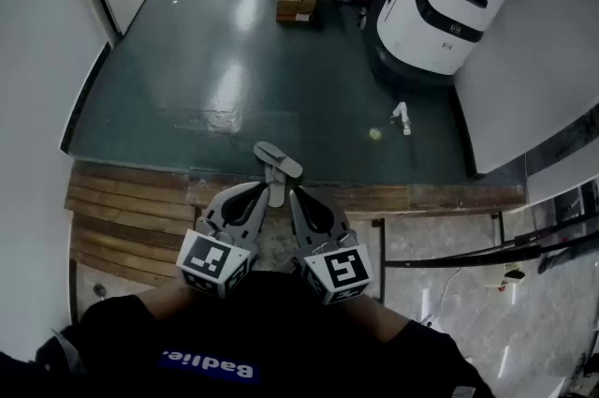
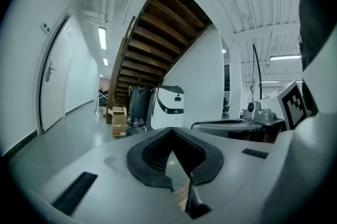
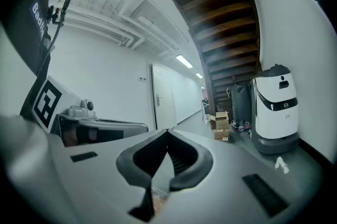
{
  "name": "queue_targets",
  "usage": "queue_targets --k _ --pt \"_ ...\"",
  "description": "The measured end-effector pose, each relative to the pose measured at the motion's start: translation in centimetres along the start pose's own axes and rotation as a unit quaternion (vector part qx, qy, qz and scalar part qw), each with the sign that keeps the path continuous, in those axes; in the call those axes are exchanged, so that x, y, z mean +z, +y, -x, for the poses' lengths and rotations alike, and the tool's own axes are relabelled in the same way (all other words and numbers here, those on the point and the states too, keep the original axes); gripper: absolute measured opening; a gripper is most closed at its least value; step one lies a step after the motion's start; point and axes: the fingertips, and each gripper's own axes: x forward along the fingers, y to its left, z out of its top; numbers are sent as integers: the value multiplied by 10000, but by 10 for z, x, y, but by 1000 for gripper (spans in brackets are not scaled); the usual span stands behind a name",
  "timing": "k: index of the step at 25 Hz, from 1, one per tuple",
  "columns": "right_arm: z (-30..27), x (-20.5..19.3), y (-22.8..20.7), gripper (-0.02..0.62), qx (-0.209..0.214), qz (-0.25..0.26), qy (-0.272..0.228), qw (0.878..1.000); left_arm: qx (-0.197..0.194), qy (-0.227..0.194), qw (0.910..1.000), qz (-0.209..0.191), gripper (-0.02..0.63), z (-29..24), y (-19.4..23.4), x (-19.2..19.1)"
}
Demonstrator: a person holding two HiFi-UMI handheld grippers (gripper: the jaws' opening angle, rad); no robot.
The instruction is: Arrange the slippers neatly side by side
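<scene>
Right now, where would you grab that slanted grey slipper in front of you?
Its long edge, mid-length, I'd guess, coming from the near side. The slipper lies flat and slanted just past the left hand-held gripper and right hand-held gripper, both shut, so jaws must open first and pinch the thin rim.

Left gripper (image 1: 264, 192) and right gripper (image 1: 292, 195) held side by side near the body, roughly level, tips angled in toward each other. Both jaw pairs closed tip to tip. Forearms (image 1: 161, 295) low, tucked close.
</scene>
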Motion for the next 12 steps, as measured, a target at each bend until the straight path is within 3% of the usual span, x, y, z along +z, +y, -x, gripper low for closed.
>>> queue_targets --k 12 --pt "-3 -4 2 -2 58 -17 35 10000 -9 5 10000 21 2 0 2 -1"
